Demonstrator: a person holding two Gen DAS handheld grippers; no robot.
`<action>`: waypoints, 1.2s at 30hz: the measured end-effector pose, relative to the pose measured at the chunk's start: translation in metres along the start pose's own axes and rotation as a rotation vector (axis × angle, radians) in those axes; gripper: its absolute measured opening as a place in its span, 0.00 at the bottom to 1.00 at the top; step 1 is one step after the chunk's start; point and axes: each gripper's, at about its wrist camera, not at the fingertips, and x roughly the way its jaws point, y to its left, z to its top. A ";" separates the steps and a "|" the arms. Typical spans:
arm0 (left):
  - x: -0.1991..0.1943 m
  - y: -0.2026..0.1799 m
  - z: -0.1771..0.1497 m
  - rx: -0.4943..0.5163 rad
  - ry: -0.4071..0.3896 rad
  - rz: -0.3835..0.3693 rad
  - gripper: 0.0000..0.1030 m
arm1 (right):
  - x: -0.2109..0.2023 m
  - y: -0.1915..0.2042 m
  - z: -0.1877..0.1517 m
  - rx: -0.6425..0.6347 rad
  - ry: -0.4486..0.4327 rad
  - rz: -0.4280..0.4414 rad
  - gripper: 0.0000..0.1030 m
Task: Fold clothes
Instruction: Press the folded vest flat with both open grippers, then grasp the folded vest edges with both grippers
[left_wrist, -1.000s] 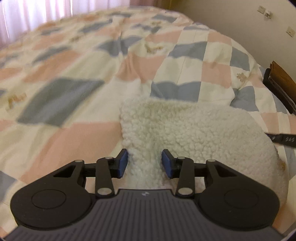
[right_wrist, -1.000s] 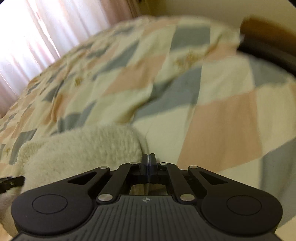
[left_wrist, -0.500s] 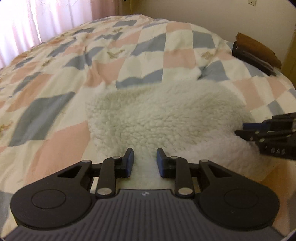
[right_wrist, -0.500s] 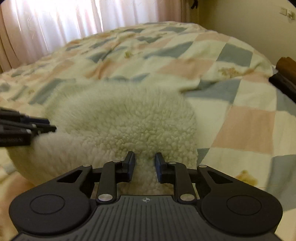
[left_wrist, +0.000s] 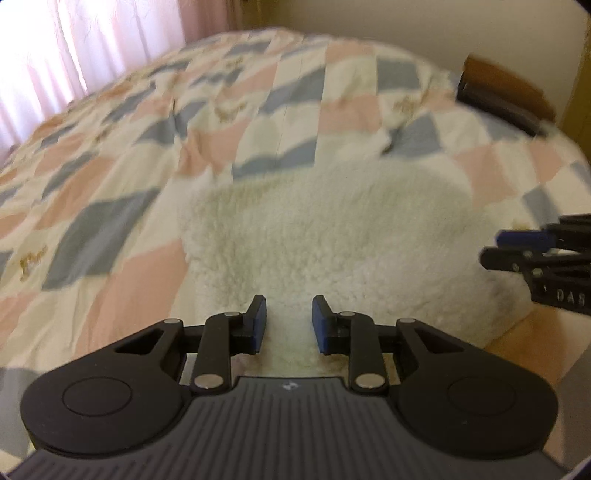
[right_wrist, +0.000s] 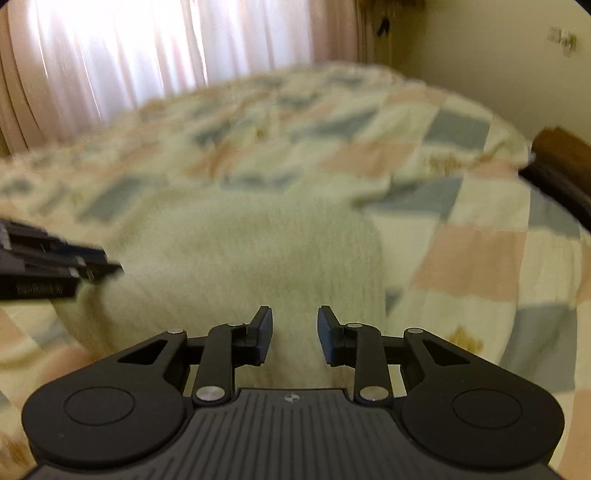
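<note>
A cream fleece garment (left_wrist: 332, 236) lies folded in a rounded pile on the checked quilt (left_wrist: 110, 206). My left gripper (left_wrist: 289, 314) stands open just above the pile's near edge, nothing between its blue pads. The right gripper enters the left wrist view from the right edge (left_wrist: 517, 245), beside the pile's right end. In the right wrist view the same garment (right_wrist: 258, 251) fills the middle, and my right gripper (right_wrist: 294, 326) stands open over its near edge, holding nothing. The left gripper (right_wrist: 55, 266) shows at the left edge there.
The quilt (right_wrist: 461, 258) of pink, grey-blue and cream squares covers the whole bed. A dark wooden piece (left_wrist: 506, 92) stands at the bed's far right corner. Pink curtains (right_wrist: 147, 48) hang behind the bed, and a pale wall (right_wrist: 480, 55) is at the right.
The right gripper went from shut to open. Both grippers have widened and drawn back from the fleece, with the view tilting up toward the curtains.
</note>
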 end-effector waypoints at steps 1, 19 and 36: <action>0.002 -0.001 0.003 -0.002 0.006 0.007 0.23 | 0.004 -0.001 -0.001 0.007 0.011 0.001 0.29; -0.123 -0.015 0.043 -0.145 0.136 0.101 0.37 | -0.132 0.000 0.047 0.289 0.047 0.035 0.55; -0.186 -0.028 0.039 -0.149 0.170 0.077 0.51 | -0.188 0.018 0.044 0.314 0.107 0.023 0.66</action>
